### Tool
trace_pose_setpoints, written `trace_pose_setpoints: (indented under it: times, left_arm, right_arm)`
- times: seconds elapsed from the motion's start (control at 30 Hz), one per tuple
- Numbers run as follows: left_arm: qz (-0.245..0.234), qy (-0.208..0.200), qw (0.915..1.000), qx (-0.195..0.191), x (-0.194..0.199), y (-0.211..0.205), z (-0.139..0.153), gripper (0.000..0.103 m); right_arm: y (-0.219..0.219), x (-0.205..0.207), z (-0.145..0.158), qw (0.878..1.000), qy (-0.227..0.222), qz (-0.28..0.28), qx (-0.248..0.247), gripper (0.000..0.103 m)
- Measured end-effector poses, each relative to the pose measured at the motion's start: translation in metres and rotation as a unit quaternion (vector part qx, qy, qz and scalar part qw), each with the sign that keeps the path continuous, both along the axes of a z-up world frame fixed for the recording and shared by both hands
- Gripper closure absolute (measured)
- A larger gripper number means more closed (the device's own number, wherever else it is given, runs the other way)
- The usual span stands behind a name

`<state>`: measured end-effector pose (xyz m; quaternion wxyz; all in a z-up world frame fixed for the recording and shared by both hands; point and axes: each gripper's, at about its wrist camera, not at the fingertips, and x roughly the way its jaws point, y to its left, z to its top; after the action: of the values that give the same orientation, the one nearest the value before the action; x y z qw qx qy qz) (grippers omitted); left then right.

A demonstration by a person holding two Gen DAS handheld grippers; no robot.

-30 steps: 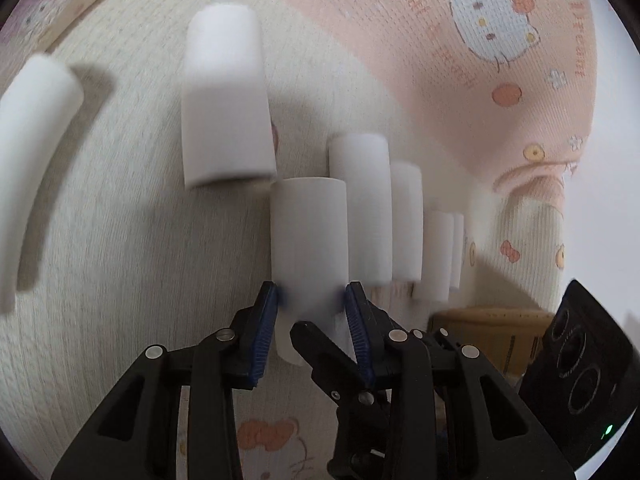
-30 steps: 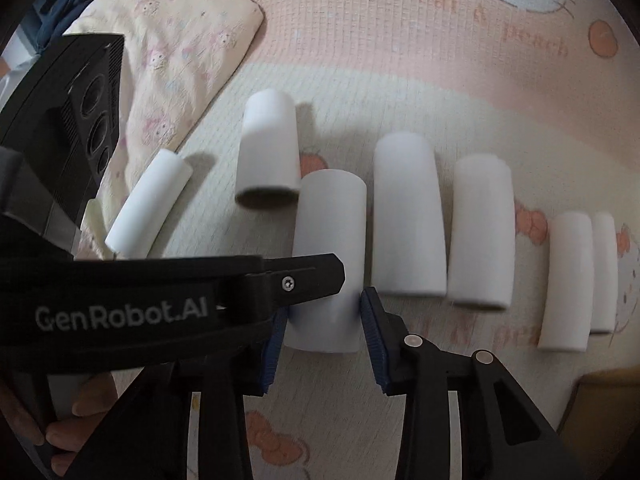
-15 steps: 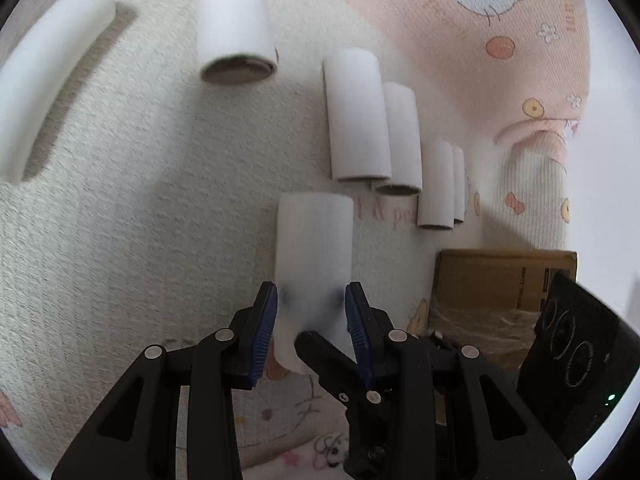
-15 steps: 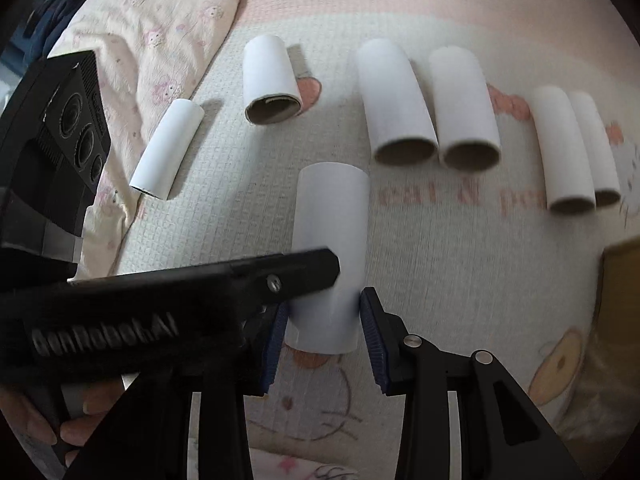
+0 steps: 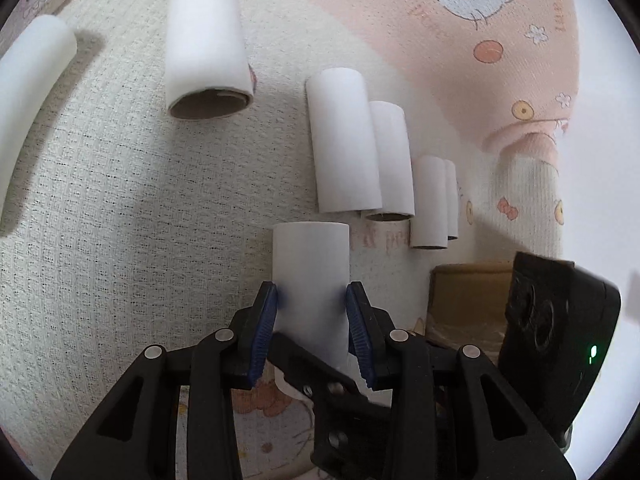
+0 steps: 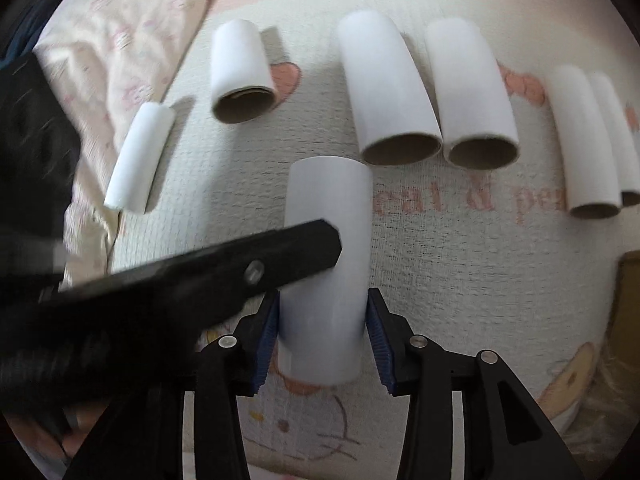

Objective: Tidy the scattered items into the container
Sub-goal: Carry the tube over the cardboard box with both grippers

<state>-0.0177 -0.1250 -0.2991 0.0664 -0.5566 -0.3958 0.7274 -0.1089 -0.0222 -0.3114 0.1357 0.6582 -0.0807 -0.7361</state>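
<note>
Starting at the far left of the right wrist view, we've got a slim white tube (image 6: 138,160) lying half on a puffy quilted pillow (image 6: 116,40) with a faint pink print. Next over is a short fat tube (image 6: 242,72), smooth white outside and brown cardboard inside the round open end. All of it sits on a waffle-textured cream mat (image 6: 460,264) with pink cartoon prints and lettering.

In the middle is the held tube (image 6: 326,276), white and smooth, lifted clear of the mat. Both of our grippers are on it: the right gripper (image 6: 322,336) has its ribbed blue pads pressed against the two sides, and a black finger of the left one crosses in front (a bit motion-blurred). From the left wrist view, the left gripper (image 5: 312,332) is clamped on the same tube (image 5: 310,296) in the same way.

Further right, two big tubes (image 6: 428,92) lie side by side, touching, brown mouths toward us. Then two thin tubes (image 6: 596,136), also touching. At the right edge is the cardboard box (image 5: 468,300), brown and plain, only partly visible, near the held tube.
</note>
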Motion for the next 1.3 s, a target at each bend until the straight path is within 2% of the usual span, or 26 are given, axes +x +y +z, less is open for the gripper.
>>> trace_pose_setpoints:
  times: [0.13, 0.23, 0.47, 0.67, 0.7, 0.73, 0.87, 1.0, 1.1, 1.3]
  left_arm:
    - [-0.003, 0.001, 1.0, -0.002, 0.0, 0.005, 0.006, 0.064]
    - [-0.016, 0.022, 0.9993, -0.023, 0.002, 0.012, 0.024, 0.064]
    - [-0.041, 0.098, 0.992, -0.068, -0.002, 0.036, 0.093, 0.065]
    - [-0.079, 0.156, 0.9802, -0.092, -0.012, 0.064, 0.153, 0.065]
    - [-0.082, 0.162, 0.979, -0.092, -0.012, 0.069, 0.162, 0.065]
    - [-0.083, 0.165, 0.9788, -0.089, -0.013, 0.074, 0.169, 0.065]
    - [-0.085, 0.183, 0.9783, -0.048, -0.009, 0.079, 0.189, 0.065]
    - [-0.095, 0.191, 0.975, -0.062, -0.008, 0.09, 0.203, 0.059]
    - [-0.102, 0.201, 0.9715, -0.073, -0.007, 0.099, 0.211, 0.056]
    - [-0.146, 0.203, 0.966, -0.064, -0.009, 0.132, 0.224, 0.053]
  right_arm:
    - [0.001, 0.005, 0.004, 1.0, 0.012, -0.002, 0.007, 0.064]
    - [0.006, 0.011, 0.015, 1.0, 0.025, -0.008, 0.001, 0.064]
    - [0.031, 0.026, 0.074, 0.994, 0.103, -0.038, -0.015, 0.064]
    - [0.057, 0.03, 0.127, 0.982, 0.167, -0.082, -0.032, 0.064]
    - [0.062, 0.034, 0.136, 0.979, 0.179, -0.087, -0.033, 0.064]
    - [0.063, 0.035, 0.142, 0.974, 0.194, -0.116, -0.037, 0.064]
    - [0.075, 0.048, 0.169, 0.961, 0.234, -0.145, -0.037, 0.064]
    - [0.094, 0.063, 0.189, 0.952, 0.252, -0.167, -0.052, 0.064]
    - [0.1, 0.072, 0.197, 0.948, 0.259, -0.18, -0.042, 0.064]
    - [0.122, 0.096, 0.206, 0.94, 0.275, -0.197, -0.045, 0.064]
